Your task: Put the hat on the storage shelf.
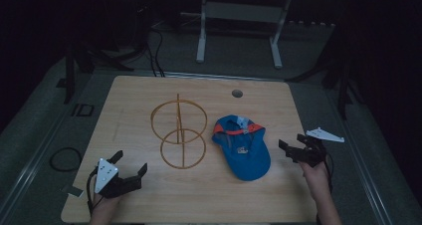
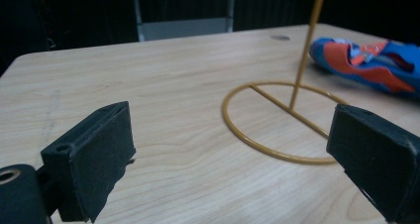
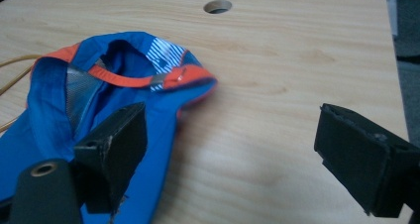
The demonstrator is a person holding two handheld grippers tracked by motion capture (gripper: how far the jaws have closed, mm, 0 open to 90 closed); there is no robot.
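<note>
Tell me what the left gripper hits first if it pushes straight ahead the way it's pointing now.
Probably the wire stand: the left gripper, jaws open, faces its base ring across bare table. The blue cap lies farther right.

Cap (image 1: 242, 150) lies right of the wire stand (image 1: 179, 133) — both on the table (image 1: 149, 200).

Your left tongs (image 1: 130, 164) and right tongs (image 1: 290, 144) have blocky black jaws; each carries a grey three-cornered plate, a black trailing cable and a brass-ringed hole.
</note>
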